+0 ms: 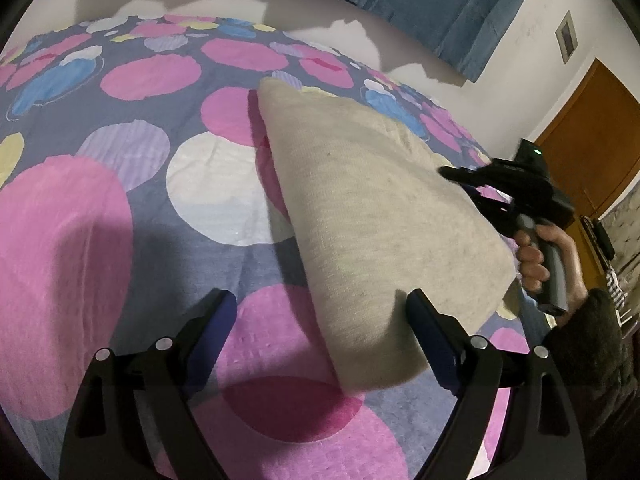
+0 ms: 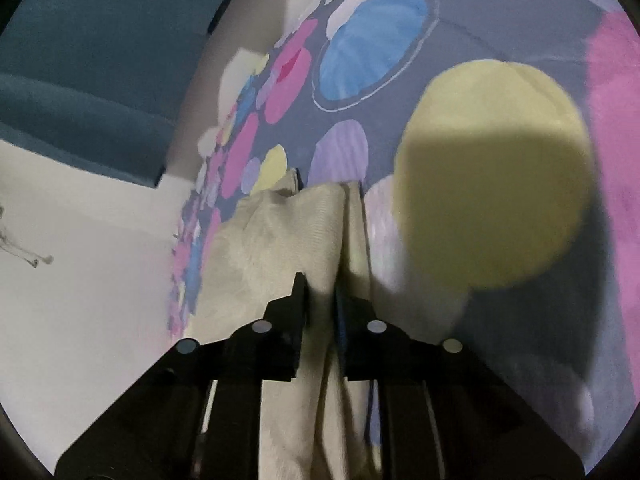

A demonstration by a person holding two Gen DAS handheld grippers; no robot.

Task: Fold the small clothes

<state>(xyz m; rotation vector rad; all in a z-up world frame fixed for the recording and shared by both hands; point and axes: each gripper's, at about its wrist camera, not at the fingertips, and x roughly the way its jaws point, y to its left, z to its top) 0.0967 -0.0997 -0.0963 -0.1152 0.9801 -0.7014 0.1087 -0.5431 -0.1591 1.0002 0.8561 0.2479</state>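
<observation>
Bedspread (image 1: 140, 208) fills most of both views: grey-blue cloth with big pink, white, lilac, blue and yellow circles, a few creases. Teal curtain (image 1: 432, 4) hangs behind the bed along a white wall (image 1: 532, 40), brown wooden door (image 1: 592, 136) at the right edge of the left wrist view.

Beige knit garment (image 1: 372, 216) lies on the bedspread, right of centre in the left wrist view, folded into a long wedge that is narrow at the far end and wide at the near end. Pink layer shows under its left edge. Near end is raised off the bedspread; it casts a shadow on the pink circle below.

Left gripper (image 1: 320, 320) has its fingers spread wide. Right finger (image 1: 428, 336) is touching or just beside the near edge of the garment, left finger (image 1: 212, 328) is over bare bedspread. Nothing pinched between them.

Right gripper (image 1: 472, 178) is seen in the left wrist view at the garment's right edge, black body, green light on top, the person's hand (image 1: 536, 256) around the grey handle, dark sleeve at the wrist. In the right wrist view the right gripper (image 2: 320, 292) has its fingers drawn close together with a bunched fold of the beige garment (image 2: 280, 236) pinched between them; cloth runs down between the fingers towards the camera. Right wrist view is blurred.
</observation>
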